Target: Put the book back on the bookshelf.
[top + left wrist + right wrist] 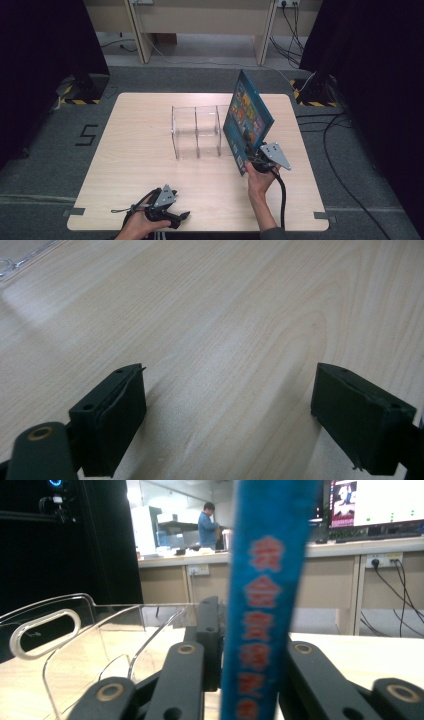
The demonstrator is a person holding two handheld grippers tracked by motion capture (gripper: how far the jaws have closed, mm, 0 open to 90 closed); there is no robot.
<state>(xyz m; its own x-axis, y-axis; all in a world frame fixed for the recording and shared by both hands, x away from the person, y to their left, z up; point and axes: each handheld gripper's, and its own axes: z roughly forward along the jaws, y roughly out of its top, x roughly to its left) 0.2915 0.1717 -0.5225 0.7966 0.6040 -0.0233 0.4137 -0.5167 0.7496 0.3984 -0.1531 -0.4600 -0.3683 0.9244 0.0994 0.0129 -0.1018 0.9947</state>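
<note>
Although the right gripper (pixel 256 156) hid the book's near lower corner in the high view, its jaws were clearly clamped on that corner, with the blue spine rising between them in the right gripper view. The book (pixel 246 119) stood raised off the table (pixel 135 150), at the right end of the clear acrylic rack (pixel 196 131); whether its lower edge touched the rack could not be made out. Its long axis ran up and away from the near corner toward the far side, the colourful cover facing left. Spine lettering (pixel 260 625) was too blurred to read. Near the table's near-left edge, the left gripper (pixel 175 218) lay low in the left hand (pixel 137 225), jaws spread wide over bare wood, holding nothing.
</note>
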